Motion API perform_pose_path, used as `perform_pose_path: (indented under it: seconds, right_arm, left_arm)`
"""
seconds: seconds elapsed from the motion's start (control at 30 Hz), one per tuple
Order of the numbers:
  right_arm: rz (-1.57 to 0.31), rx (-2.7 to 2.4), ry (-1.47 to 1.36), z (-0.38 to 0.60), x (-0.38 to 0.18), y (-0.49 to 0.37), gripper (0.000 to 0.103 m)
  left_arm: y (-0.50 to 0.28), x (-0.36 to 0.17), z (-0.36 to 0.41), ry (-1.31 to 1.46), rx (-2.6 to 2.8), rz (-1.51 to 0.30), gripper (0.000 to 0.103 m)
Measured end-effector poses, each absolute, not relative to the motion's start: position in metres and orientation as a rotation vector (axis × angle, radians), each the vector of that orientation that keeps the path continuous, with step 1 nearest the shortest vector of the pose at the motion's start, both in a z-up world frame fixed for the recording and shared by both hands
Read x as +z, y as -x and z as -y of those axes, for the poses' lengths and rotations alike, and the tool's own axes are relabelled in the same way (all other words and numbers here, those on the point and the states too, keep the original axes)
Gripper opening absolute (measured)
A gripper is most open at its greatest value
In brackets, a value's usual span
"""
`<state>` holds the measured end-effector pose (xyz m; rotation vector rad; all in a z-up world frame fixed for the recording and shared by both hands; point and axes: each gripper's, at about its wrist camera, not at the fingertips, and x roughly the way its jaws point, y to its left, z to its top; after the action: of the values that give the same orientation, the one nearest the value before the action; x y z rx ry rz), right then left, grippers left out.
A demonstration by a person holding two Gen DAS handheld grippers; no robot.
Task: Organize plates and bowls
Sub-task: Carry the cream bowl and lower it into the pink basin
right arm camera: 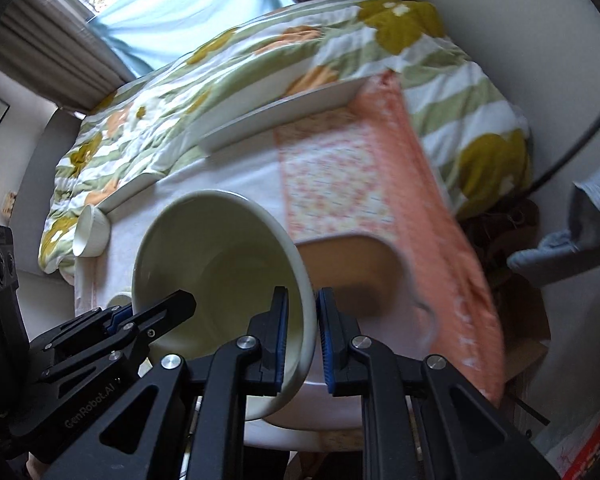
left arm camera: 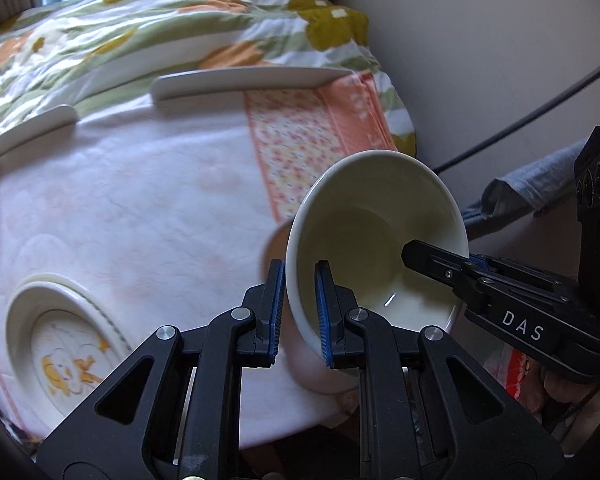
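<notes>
A plain cream bowl (left arm camera: 376, 216) is held tilted in the air between both grippers. My left gripper (left arm camera: 300, 312) is shut on its left rim. My right gripper (right arm camera: 302, 340) is shut on its right rim, one pad inside and one outside. The bowl also shows in the right wrist view (right arm camera: 216, 248). The right gripper reaches in from the right in the left wrist view (left arm camera: 440, 264); the left gripper shows at lower left in the right wrist view (right arm camera: 156, 312). A decorated plate with a yellow cartoon print (left arm camera: 66, 344) lies on the white cloth at lower left.
Long white rectangular plates (left arm camera: 244, 82) (right arm camera: 284, 116) lie along the far side of the cloth, another (left arm camera: 32, 128) at left. A small white bowl (right arm camera: 92, 232) lies on its side. A brown tray (right arm camera: 352, 268) sits beneath the bowl. A floral quilt (left arm camera: 180, 12) lies behind; a wall stands right.
</notes>
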<state>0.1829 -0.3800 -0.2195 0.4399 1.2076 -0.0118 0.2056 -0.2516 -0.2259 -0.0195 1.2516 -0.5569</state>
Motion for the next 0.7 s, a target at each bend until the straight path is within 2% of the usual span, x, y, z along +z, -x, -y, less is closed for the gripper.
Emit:
perform_pose_path:
  seconds: [0.7]
  right_arm:
    - [-1.297,0.041,-0.466,0.406,-0.281,-0.171,0.014]
  left_arm:
    - [-0.205,-0.285,0.279,-0.036,-0.474,-1.371,0.013]
